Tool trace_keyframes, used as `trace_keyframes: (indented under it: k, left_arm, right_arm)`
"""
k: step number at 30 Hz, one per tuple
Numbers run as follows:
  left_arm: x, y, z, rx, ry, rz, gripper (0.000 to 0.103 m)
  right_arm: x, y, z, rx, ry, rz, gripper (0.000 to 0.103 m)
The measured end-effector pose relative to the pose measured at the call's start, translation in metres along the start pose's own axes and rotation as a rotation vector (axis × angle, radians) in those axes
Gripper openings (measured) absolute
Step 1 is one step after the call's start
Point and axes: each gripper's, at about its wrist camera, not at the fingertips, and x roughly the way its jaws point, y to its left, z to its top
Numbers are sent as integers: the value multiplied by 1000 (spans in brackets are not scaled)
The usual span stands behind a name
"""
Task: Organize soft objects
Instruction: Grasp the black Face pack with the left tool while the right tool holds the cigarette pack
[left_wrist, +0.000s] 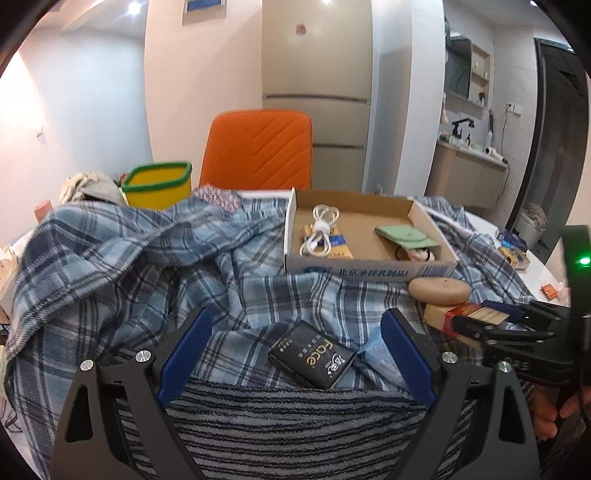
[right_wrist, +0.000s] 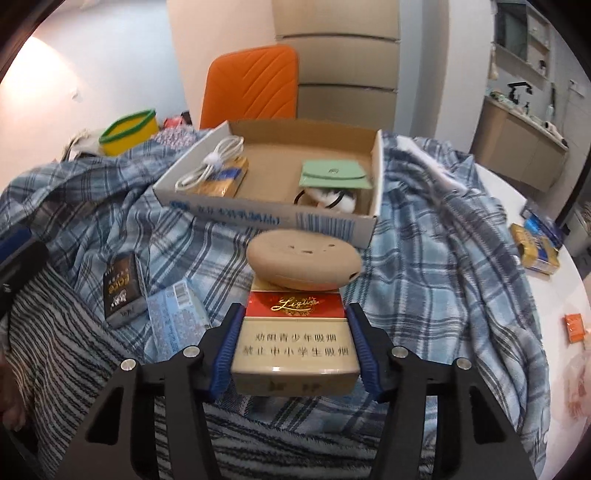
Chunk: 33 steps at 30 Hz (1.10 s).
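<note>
Striped towel (right_wrist: 258, 435) fills the foreground beneath both tools. Between the pads of the right tool (right_wrist: 293, 343) sits a red-and-cream cigarette pack (right_wrist: 293, 332), lying flat; the blue pads stand at its two long sides, touching or nearly so, though whether they press firmly cannot be told. No lift is evident: the pack appears to rest on the cloth. Just ahead of this tool, touching the pack's far end, lies a tan oval case (right_wrist: 303, 260). The left tool (left_wrist: 295, 354) is wide open and holds nothing; a black tissue pack (left_wrist: 313, 356) and a pale blue packet (left_wrist: 380, 356) lie between its pads, untouched. Everything rests on a blue plaid blanket (right_wrist: 424, 295) spread over the white counter (right_wrist: 546, 295). Farther ahead stands an open cardboard box (right_wrist: 266, 218), the likely collecting place, already holding a white cable (right_wrist: 207, 166), a gold pack (right_wrist: 225, 181) and a green pouch (right_wrist: 332, 173). Beyond it are a yellow bin (right_wrist: 127, 133) and an orange chair (right_wrist: 255, 81).
</note>
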Motion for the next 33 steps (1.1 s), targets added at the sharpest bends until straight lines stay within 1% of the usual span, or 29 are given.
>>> trace_keyframes:
  k: [6,11,13,15,17,18,21,25,27,28,30,33]
  left_arm:
    - [27,1,1,-47,137,-7,92]
    - [51,-1,-1,-78,232,-20,89]
    - [55,0,-2,-84,240,-3,88]
    - [55,0,-3,-88,236,-10,88]
    - [55,1,-3,-93,239,-14,88]
    - [56,2,-3,-95,241,-14,88]
    - [60,3,-3,-100,256,-18,87]
    - [67,4,-4,-112,282,-39,87]
    - [67,4,-3,-123,278,-55,85]
    - [68,5,-3,-128,280,-58,85]
    - [69,5,-3,-133,288,-60,84]
    - [75,5,-5,-138,318,-72,81]
  right_arm:
    - [-14,0,-5,16,-16,13,58]
    - [-12,2,-13,4,37,17,58]
    - [-8,1,-15,5,56,13,58]
    - [-3,-2,-14,22,77,26,58]
    - [-1,-3,-13,30,82,30,62]
    - [1,-3,-11,27,89,32,67]
    - [6,-2,-8,14,101,29,68]
    - [13,2,-5,-21,125,14,68]
    - [16,6,-6,-46,135,7,68]
    - [16,8,-6,-55,137,4,66]
    - [17,10,-8,-67,141,-8,59]
    - [16,9,-8,-68,133,-4,58]
